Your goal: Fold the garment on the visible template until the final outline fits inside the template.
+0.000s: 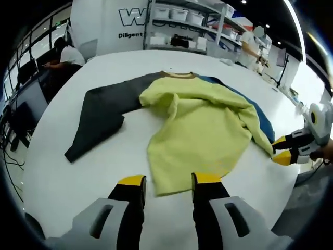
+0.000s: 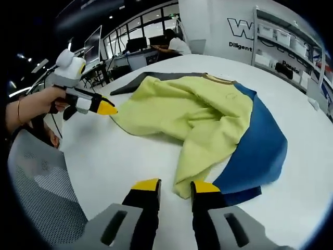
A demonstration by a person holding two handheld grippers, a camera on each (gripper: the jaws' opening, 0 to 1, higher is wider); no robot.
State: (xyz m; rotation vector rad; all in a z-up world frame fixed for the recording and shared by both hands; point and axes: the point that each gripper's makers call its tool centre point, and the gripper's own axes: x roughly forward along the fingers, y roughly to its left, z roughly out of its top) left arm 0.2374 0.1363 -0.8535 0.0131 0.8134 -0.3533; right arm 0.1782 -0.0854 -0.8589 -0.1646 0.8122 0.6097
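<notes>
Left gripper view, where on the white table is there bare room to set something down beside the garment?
Bare table lies in front of the dark sleeve, between it and the left gripper. More lies behind the collar, toward the shelves. It is crowded at the right gripper, by the yellow body.

You're working over white table [image 1: 67, 172], round-edged, surface glossy. Garment [image 1: 203, 130] lying directly on it near centre: yellow body rumpled and folded over on itself, dark grey sleeve [image 1: 104, 117] stretching flat to one side, blue sleeve [image 2: 260, 146] spreading flat on other side, partly under yellow cloth. Tan collar [image 1: 177, 75] facing far table edge. Rest of tabletop showing bare white.
</notes>
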